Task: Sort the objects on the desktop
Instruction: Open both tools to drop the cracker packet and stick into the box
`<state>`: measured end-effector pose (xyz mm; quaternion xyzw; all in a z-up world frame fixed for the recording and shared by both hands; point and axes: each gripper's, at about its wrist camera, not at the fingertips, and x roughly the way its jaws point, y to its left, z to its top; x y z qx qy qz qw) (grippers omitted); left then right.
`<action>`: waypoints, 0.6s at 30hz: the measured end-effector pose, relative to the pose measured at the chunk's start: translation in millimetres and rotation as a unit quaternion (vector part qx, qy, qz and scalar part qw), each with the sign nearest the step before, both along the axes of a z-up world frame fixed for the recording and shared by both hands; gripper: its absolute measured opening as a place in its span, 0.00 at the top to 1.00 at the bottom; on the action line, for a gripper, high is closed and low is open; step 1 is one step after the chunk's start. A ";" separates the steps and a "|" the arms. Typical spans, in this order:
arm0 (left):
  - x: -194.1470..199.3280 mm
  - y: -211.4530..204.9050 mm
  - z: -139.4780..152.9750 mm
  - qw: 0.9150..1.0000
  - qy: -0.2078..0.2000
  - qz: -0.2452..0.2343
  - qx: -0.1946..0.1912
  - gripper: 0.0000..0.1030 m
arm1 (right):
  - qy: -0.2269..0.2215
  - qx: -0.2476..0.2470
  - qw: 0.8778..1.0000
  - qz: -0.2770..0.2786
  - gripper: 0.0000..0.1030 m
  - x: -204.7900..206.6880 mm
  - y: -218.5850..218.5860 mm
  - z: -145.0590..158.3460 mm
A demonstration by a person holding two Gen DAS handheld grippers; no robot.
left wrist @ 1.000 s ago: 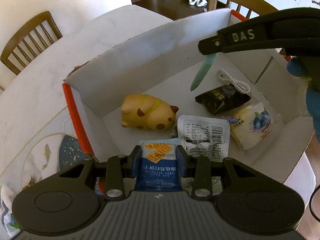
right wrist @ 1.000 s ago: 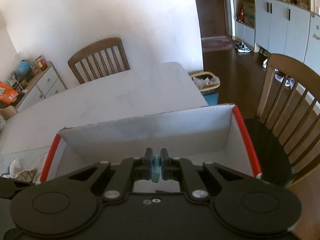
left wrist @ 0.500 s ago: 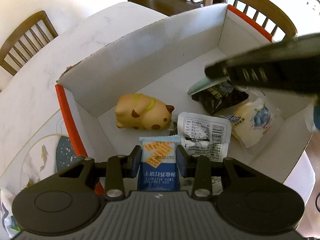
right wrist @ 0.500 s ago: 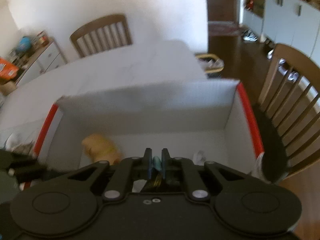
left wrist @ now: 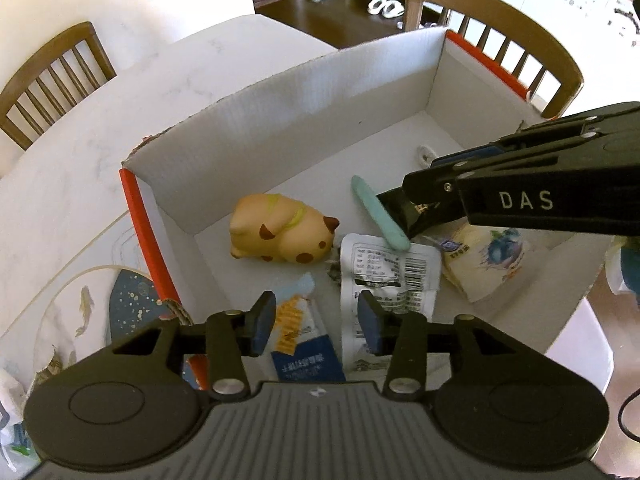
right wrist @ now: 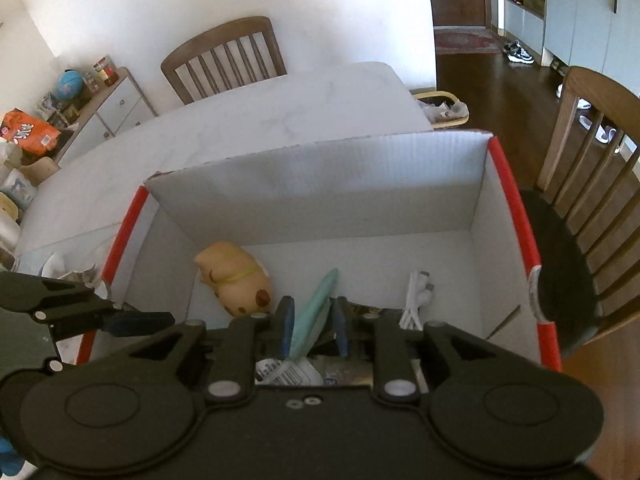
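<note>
toy dog (left wrist: 280, 229) in box (left wrist: 304, 92), left.

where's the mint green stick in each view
Left wrist: the mint green stick lies in the box, centre-right, right of the yellow dog toy.
Right wrist: low centre, between the open pads of the right gripper.
Shared landmark: the yellow dog toy, left of the stick in both.

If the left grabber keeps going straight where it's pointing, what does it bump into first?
Probably the blue cracker packet lying between the open fingers of the left gripper, on the floor of the box. Depth is hard to judge.
</note>
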<state>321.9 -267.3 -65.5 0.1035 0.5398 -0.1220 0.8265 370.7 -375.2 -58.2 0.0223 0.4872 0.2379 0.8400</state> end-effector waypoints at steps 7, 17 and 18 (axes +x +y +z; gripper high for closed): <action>-14.3 3.1 15.6 0.999 -0.018 0.001 -0.031 0.54 | -0.017 -0.013 1.000 0.022 0.76 -14.2 2.5 10.6; -38.4 15.1 37.0 0.997 -0.043 0.008 -0.064 0.54 | -0.029 -0.008 0.999 0.027 0.74 -34.6 -0.9 26.1; -40.9 16.7 38.6 0.997 -0.046 0.008 -0.067 0.53 | -0.032 -0.010 0.999 0.026 0.73 -37.6 -0.6 27.3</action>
